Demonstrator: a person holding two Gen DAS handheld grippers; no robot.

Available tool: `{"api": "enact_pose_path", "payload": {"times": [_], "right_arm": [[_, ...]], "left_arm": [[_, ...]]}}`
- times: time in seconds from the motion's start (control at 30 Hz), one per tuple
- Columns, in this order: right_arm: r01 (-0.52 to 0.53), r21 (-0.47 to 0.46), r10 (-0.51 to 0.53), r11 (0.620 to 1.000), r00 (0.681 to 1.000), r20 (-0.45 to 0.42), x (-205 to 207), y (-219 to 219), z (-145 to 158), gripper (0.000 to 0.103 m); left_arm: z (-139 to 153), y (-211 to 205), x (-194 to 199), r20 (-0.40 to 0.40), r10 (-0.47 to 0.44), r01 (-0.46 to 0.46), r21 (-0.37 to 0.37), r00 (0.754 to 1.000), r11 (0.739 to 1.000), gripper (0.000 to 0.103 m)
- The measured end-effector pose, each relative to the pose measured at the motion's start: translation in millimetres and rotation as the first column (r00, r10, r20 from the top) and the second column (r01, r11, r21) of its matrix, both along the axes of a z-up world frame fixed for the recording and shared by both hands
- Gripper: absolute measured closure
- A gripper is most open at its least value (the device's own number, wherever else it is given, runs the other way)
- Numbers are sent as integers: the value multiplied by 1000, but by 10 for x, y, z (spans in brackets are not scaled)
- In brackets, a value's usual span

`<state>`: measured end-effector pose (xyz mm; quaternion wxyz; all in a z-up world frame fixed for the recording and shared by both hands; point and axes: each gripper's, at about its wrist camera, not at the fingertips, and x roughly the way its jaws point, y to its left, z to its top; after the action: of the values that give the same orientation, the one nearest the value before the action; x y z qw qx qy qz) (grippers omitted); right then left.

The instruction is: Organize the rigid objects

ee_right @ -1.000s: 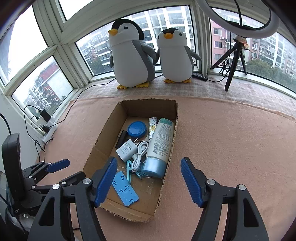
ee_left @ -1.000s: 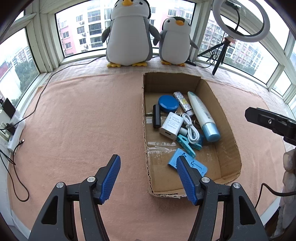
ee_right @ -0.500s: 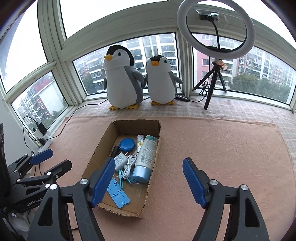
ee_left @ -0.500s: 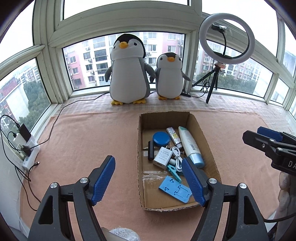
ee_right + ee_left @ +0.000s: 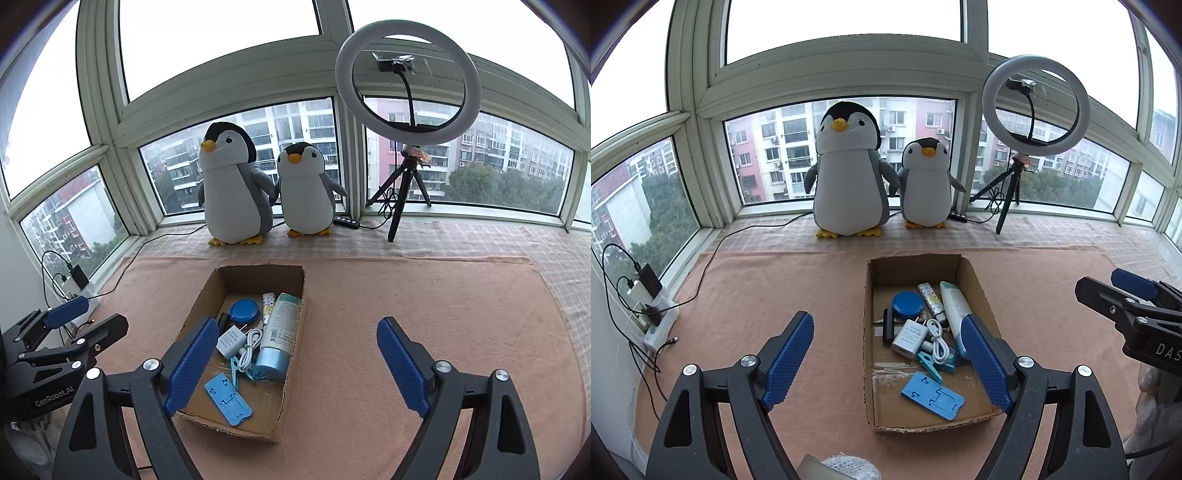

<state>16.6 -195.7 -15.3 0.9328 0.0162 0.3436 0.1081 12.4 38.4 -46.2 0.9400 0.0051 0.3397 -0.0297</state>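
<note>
A shallow cardboard box (image 5: 975,280) (image 5: 201,295) lies on the pink mat. Inside it are a pale blue tube (image 5: 955,304) (image 5: 280,328), a round blue lid (image 5: 907,303) (image 5: 243,310), a white charger (image 5: 908,336) (image 5: 231,339) with a coiled cable (image 5: 938,339), a small patterned tube (image 5: 931,297), a black stick (image 5: 886,325), teal clips (image 5: 932,363) and a blue phone stand (image 5: 932,395) (image 5: 227,398). My left gripper (image 5: 892,358) is open and held high above the box's near left side. My right gripper (image 5: 297,363) is open too, above the box's right wall. Neither holds anything.
Two plush penguins (image 5: 847,173) (image 5: 925,184) stand on the window ledge beside a ring light on a tripod (image 5: 1034,107). Chargers and cables (image 5: 646,295) lie at the left wall. The mat (image 5: 424,295) spreads wide to the box's right.
Both grippers have risen and pulled back from the box, which now looks smaller and farther. Both stayed open and the box's contents did not move.
</note>
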Motion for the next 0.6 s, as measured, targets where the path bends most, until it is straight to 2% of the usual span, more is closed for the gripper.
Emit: {"api": "enact_pose_path", "payload": {"times": [0.6], "right_arm": [[3, -1, -4, 1000, 1000, -12, 15, -20, -27, 16]], "left_arm": [[-40, -12, 8, -12, -7, 7, -4, 1000, 1000, 17]]}}
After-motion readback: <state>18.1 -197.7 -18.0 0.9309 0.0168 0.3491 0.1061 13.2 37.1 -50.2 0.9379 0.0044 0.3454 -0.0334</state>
